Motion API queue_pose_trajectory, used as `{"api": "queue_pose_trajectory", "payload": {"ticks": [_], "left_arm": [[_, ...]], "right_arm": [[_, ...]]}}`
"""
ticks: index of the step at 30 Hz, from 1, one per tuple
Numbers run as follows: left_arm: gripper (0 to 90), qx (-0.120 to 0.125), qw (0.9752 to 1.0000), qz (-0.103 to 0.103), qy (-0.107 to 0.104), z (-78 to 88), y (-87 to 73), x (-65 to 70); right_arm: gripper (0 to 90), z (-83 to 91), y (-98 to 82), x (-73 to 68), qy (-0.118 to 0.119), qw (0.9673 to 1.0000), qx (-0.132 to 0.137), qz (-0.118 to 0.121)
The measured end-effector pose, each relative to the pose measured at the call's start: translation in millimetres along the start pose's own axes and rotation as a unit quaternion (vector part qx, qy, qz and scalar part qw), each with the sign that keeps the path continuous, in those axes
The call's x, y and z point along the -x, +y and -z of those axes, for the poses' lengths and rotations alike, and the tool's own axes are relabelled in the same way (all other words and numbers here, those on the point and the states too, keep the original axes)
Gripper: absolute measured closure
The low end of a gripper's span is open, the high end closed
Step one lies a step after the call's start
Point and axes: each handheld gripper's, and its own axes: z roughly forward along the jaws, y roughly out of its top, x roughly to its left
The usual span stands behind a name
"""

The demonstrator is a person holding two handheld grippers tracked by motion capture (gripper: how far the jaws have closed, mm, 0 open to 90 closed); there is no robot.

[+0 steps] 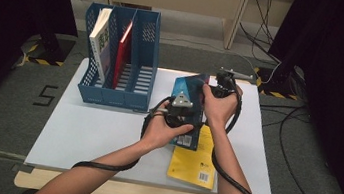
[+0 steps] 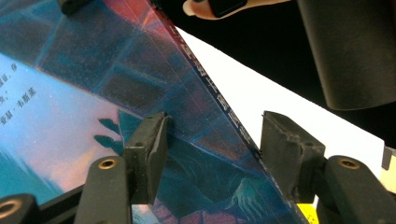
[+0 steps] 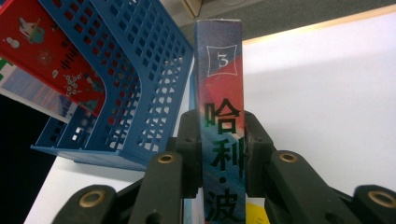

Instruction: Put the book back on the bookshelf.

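Evidently right gripper [image 3: 223,140] is clamping the blue book [image 3: 219,88] by its stiff spine, above the table [image 1: 104,133]; left gripper [image 2: 212,144] is gaping around the glossy, slippery cover.

In the high view, the hands cover most of the blue book [image 1: 192,87] at centre frame, and its lower end hides part of the yellow book [image 1: 194,160]. Both forearms are cut off by the bottom edge. In the left gripper view the blue book's cover [image 2: 93,93] runs off the left and top edges. In the right gripper view its spine [image 3: 222,93] runs off the bottom, and the red book [image 3: 42,46] and rack [image 3: 126,84] are cut off upper left.
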Motion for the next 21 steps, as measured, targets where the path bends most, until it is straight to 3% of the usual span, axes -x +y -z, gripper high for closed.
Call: {"api": "queue_pose_trajectory", "payload": {"ticks": [14, 21], "left_arm": [[43.6, 0.004, 0.9984, -0.047, 0.032, -6.1, 0.6, -6.1], [46.2, -0.008, 0.9962, -0.058, 0.064, -11.3, -6.5, -20.8]], "right_arm": [[73.6, 13.5, 6.7, -4.8, -0.004, 0.9996, 0.022, 0.015], [73.8, 19.2, 7.9, -8.1, -0.008, 0.9993, 0.030, 0.021]]}}
